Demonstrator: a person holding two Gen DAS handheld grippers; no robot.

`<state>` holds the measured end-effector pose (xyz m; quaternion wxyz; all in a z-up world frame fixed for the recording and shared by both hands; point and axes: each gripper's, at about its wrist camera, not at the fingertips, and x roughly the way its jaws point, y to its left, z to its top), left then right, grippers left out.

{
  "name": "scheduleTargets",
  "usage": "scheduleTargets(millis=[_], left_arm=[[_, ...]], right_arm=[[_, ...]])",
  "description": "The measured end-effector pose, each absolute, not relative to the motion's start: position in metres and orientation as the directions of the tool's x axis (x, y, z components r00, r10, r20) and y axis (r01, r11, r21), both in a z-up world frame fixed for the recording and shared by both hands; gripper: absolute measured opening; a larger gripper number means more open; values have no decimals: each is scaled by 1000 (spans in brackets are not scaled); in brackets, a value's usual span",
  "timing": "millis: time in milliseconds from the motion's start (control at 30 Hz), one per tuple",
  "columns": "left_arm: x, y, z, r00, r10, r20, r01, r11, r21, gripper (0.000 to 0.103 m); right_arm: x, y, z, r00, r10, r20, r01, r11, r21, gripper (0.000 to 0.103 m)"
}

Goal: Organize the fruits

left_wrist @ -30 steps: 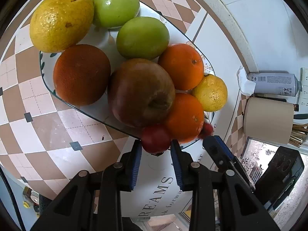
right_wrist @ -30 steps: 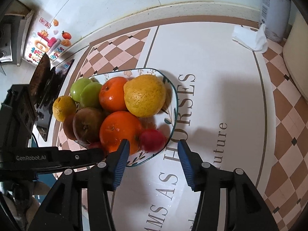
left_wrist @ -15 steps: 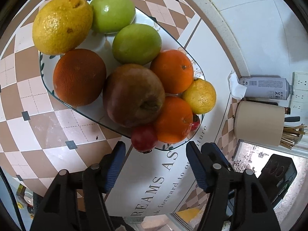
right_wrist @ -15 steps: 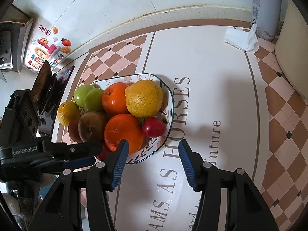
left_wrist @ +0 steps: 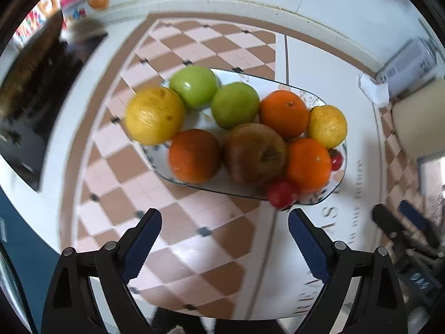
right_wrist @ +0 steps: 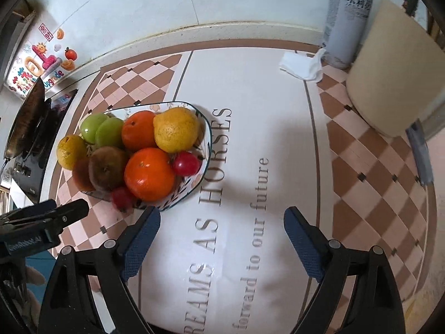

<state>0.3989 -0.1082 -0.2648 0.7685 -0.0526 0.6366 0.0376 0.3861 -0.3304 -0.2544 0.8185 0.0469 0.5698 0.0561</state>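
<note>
A white patterned plate (left_wrist: pixel 317 201) (right_wrist: pixel 204 150) holds several fruits: two green apples (left_wrist: pixel 235 104), oranges (left_wrist: pixel 307 164) (right_wrist: pixel 148 174), yellow citrus (left_wrist: pixel 154 115) (right_wrist: pixel 175 129), a brown apple (left_wrist: pixel 254 153) and small red fruits (left_wrist: pixel 281 193) (right_wrist: pixel 186 162). My left gripper (left_wrist: pixel 224 242) is open and empty, back from the plate's near rim. My right gripper (right_wrist: pixel 221 239) is open and empty over the printed mat, right of the plate. The left gripper shows in the right wrist view (right_wrist: pixel 44 222).
A spray can (right_wrist: pixel 347 16), a crumpled tissue (right_wrist: pixel 304 65) and a beige cylinder (right_wrist: pixel 389 80) stand at the back right. A black stove with a pan (right_wrist: pixel 27 117) is at the left. A tiled wall runs behind.
My left gripper let go of a small red fruit at the plate's rim, opened wide and drew back, swinging left. My right gripper drew back from the plate and stays open.
</note>
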Motion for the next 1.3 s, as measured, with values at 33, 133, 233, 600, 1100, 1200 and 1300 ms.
scheduleTargets(millis=[33,133,233,600,1100,1200,1300], left_arm=[[394,-108,-260,206,9,-979,-106,994,-13,93],[386,-104,-246,250,39,-967,-85,996,18,93],[376,-101,-233,281,43,-959,-68,997,25,93],[313,-89,-163,426,11,-905,39,999,30,93],[187,-53,-69,575,-65,-816,119,993,5,93],[162,-49,-50,602,-65,-796,125,992,13,93],[143,-46,-36,621,-60,-781,127,992,25,93]], right_arm=[[381,-329,-250,348,145,-926,-34,989,143,93],[371,-322,-237,365,155,-918,-24,987,157,93],[355,-313,-220,393,150,-907,-17,988,156,93],[277,-287,-150,516,108,-850,38,988,149,93],[103,-239,-48,671,48,-740,85,986,141,93],[73,-232,-30,698,48,-714,77,987,142,93],[46,-227,-13,720,44,-692,62,990,128,94]])
